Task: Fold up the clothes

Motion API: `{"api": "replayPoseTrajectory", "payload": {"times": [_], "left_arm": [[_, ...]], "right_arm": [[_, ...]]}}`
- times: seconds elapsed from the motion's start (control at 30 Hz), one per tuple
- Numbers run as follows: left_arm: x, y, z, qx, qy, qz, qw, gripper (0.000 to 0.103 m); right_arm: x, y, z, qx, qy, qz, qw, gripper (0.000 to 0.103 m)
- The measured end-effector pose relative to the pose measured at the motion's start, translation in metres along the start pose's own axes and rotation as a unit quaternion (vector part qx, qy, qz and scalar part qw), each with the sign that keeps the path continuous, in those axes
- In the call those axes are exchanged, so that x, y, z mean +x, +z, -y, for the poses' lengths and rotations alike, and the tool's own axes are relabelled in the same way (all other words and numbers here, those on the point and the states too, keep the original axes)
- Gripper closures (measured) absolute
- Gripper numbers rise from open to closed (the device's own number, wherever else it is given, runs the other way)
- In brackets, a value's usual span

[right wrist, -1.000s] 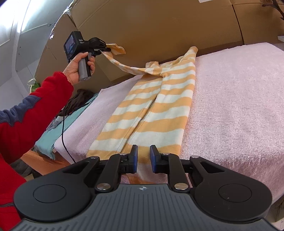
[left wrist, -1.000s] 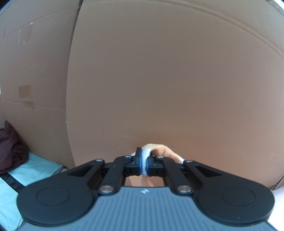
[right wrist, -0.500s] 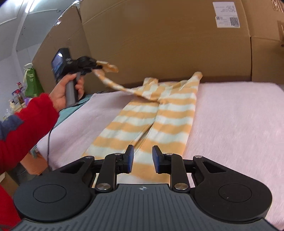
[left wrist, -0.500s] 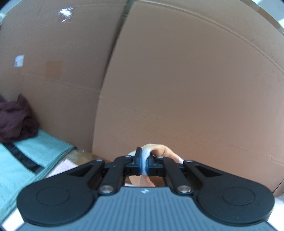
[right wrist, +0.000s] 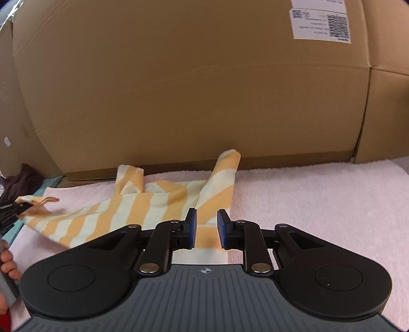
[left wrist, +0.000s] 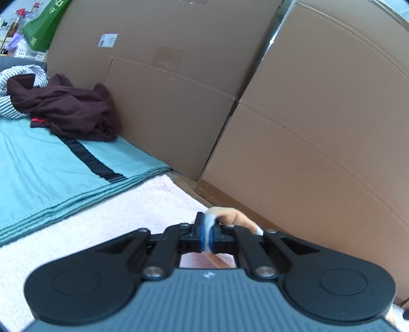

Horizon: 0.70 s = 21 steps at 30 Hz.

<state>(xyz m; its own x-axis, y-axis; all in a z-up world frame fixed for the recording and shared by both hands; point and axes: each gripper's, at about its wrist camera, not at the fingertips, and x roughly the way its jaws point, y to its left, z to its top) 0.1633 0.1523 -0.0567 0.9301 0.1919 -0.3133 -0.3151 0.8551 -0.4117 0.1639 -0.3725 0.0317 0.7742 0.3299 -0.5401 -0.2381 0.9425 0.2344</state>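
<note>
An orange-and-white striped garment [right wrist: 153, 204] lies spread on the pink towel [right wrist: 306, 204], its far end against the cardboard boxes. My left gripper [left wrist: 208, 229] is shut on one corner of the garment [left wrist: 230, 215], low over the towel [left wrist: 127, 217]. In the right wrist view that left gripper [right wrist: 12, 206] is at the left edge, pulling the corner out sideways, with a hand [right wrist: 7, 263] below it. My right gripper [right wrist: 206, 227] hovers over the garment's near middle. Its jaws are closing, a gap still stands between them, and no cloth is pinched.
Tall cardboard boxes [right wrist: 191, 89] wall off the back of the towel. To the left lie a folded teal cloth [left wrist: 51, 166], a crumpled dark maroon garment [left wrist: 64, 107] and a grey-striped one [left wrist: 15, 76]. A green bag [left wrist: 43, 23] stands beyond them.
My left gripper has carried the garment's corner down and leftward to just above the towel. My right gripper has advanced along the garment toward the boxes, and its jaws widened slightly, then narrowed.
</note>
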Motion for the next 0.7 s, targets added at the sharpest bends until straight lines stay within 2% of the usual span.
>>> {"api": "replayPoseTrajectory", "payload": {"times": [0.07,0.13,0.27,0.37,0.47,0.53,0.63,0.7], "left_arm": [[0.001,-0.006,0.003,0.01,-0.005,-0.009,0.9999,0.103],[-0.004,-0.008,0.003,0.013,-0.011,-0.01,0.9998,0.103],[-0.022,-0.007,0.003,0.012,-0.028,-0.001,0.9995,0.103],[-0.032,-0.004,-0.004,0.024,-0.035,0.022,0.9989,0.103],[-0.035,-0.007,0.003,0.032,-0.037,0.014,0.9987,0.103],[-0.035,-0.008,0.007,0.032,-0.034,0.015,0.9988,0.103],[-0.048,-0.007,0.008,0.034,-0.036,0.053,0.9973,0.103],[-0.056,-0.008,0.01,0.039,-0.039,0.074,0.9957,0.1]], "right_arm": [[0.021,0.011,-0.004,-0.007,0.008,-0.01,1.0,0.082],[0.044,0.017,-0.009,-0.022,-0.006,-0.028,0.999,0.082],[0.084,0.021,-0.002,-0.033,-0.084,-0.049,0.995,0.082],[0.088,0.026,0.014,0.0,-0.081,-0.03,0.996,0.082],[0.085,0.027,0.029,0.039,-0.061,-0.019,0.997,0.081],[0.089,0.026,0.033,0.036,-0.068,-0.03,0.997,0.081],[0.088,0.025,0.029,0.016,-0.088,-0.026,0.996,0.081],[0.08,0.025,0.026,0.019,-0.083,-0.013,0.996,0.081]]}}
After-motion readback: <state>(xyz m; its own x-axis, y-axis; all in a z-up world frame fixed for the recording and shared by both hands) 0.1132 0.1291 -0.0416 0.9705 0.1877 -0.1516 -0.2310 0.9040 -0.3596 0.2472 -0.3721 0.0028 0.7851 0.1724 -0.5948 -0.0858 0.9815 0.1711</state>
